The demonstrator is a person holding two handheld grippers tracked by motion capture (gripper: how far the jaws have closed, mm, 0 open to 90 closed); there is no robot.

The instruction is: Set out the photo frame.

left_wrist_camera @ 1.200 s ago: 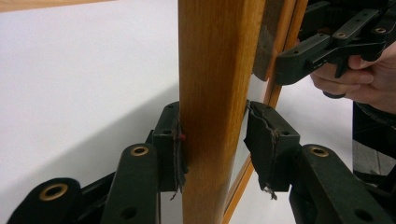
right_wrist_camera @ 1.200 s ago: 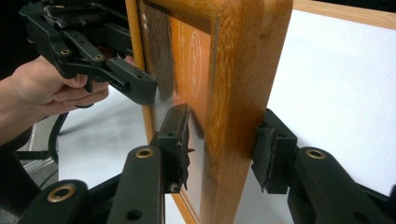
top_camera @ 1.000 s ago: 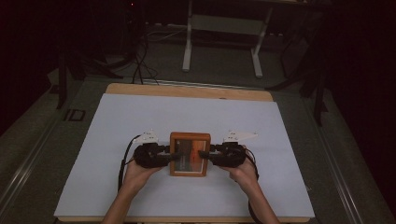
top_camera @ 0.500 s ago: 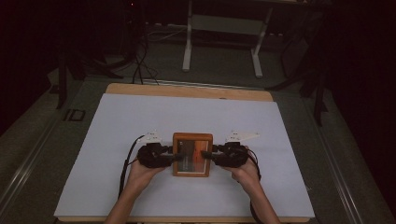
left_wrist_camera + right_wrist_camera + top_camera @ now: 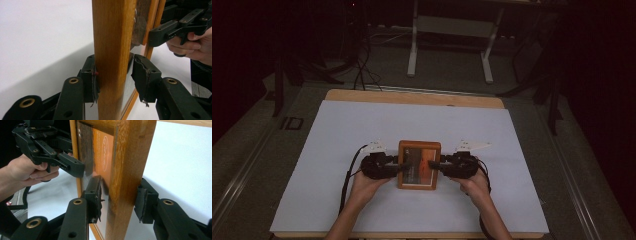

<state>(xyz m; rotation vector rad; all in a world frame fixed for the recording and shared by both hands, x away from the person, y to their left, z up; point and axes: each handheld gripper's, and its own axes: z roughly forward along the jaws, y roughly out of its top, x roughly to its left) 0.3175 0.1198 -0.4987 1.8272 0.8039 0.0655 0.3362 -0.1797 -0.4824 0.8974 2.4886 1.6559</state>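
Observation:
A wooden picture frame (image 5: 419,149) with an orange and dark print under glass is held between both grippers over the white sheet (image 5: 362,125). My left gripper (image 5: 401,167) is shut on the frame's left rail. In the left gripper view the rail (image 5: 112,37) stands between the jaws of my left gripper (image 5: 113,75), one pad on each face. My right gripper (image 5: 438,167) is shut on the right rail. In the right gripper view that rail (image 5: 130,157) sits between the pads of my right gripper (image 5: 120,197). Each gripper view also shows the opposite gripper (image 5: 175,27) (image 5: 57,157).
The white sheet covers a wooden table whose far edge (image 5: 412,97) shows bare. Beyond it stand a metal stand's legs (image 5: 414,50) and loose cables (image 5: 362,75) on a dark floor. Black cables trail from the grippers (image 5: 349,175).
The frame and both hands have edged very slightly to the right. Both grips look unchanged.

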